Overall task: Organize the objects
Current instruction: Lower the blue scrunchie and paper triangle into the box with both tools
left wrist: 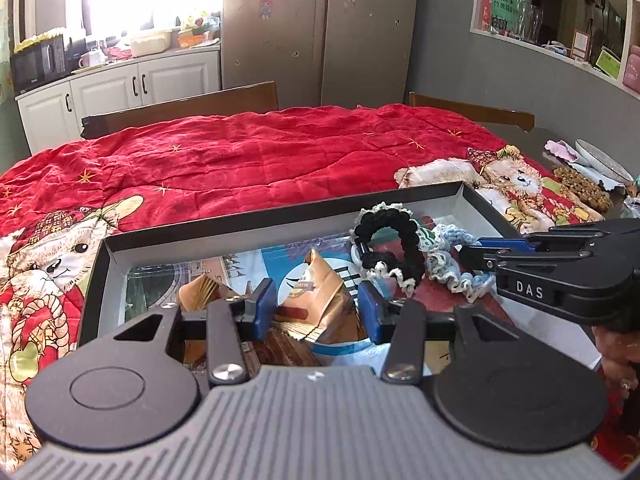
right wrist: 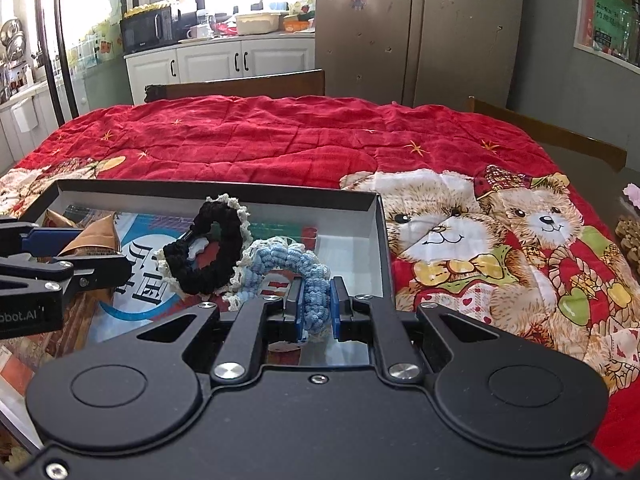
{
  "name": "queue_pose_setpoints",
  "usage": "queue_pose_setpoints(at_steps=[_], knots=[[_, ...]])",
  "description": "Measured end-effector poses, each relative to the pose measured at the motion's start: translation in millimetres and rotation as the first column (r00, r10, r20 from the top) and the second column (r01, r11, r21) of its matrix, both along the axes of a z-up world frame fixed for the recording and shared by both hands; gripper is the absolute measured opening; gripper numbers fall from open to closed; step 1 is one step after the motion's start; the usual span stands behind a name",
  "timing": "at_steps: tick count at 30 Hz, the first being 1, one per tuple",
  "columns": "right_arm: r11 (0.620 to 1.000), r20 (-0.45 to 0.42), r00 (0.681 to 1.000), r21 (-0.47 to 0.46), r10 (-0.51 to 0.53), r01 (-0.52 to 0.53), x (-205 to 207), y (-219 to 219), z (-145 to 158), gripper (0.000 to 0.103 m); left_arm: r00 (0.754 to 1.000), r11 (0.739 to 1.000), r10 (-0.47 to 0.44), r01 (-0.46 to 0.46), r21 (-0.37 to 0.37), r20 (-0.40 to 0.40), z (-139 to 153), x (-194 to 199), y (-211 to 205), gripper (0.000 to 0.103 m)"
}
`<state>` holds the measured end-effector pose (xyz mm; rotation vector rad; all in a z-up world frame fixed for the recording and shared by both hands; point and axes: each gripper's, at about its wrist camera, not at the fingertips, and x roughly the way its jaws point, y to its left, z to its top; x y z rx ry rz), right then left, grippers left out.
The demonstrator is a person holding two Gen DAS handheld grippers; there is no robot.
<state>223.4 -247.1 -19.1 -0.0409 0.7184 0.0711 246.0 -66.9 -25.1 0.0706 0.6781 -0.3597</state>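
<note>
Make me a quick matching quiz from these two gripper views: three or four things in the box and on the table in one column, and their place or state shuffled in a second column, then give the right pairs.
Things:
1. blue scrunchie
2. brown snack packet
3. black scrunchie
4. box

Place or state:
A. lies loose in the box, no gripper on it
B. pinched by the right gripper
C. sits on the red bear quilt
D. between the fingers of the left gripper

Pairs: 1-B, 2-D, 3-A, 4-C
</note>
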Motion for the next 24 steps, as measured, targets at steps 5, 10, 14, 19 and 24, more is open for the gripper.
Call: queue_pose_setpoints(at_steps=[5,10,14,19,24], knots=[[1.000,-0.009,1.000,-0.012,0.010,-0.010,0.4,2.2,-0.5,0.013,1.000,1.000,-0.005,0.005,0.007,-0.014,-2.5,0.9,-0.8,0.049],[1.000,-0.012,1.000,-0.021,0.023,-0.023,0.7,3.7,-0.5,0.014,1.000,1.000,-0.008,0.008,0.017,-0.021,-4.2,1.1,-2.4,0.050],[0.998,-0.009,0.999,-0.045,0.033,-0.034,0.3,6.8,-0.7,0.014,1.000,1.000,-0.008,0.008,0.016,-0.026,-5.1,1.3,-2.4,0.051],[0.998,-0.009,0.999,-0.046,0.036,-0.036,0.3,7.3,-0.6,0.014,0.999,1.000,-0.006,0.007,0.021,-0.031,-6.2,1.9,-2.2,0.053],[0.998,-0.006,0.999,-0.045,0.035,-0.035,-0.2,6.9,-0.5,0.015,0.999,1.000,-0.005,0.006,0.024,-0.034,-6.6,2.1,-1.9,0.057]])
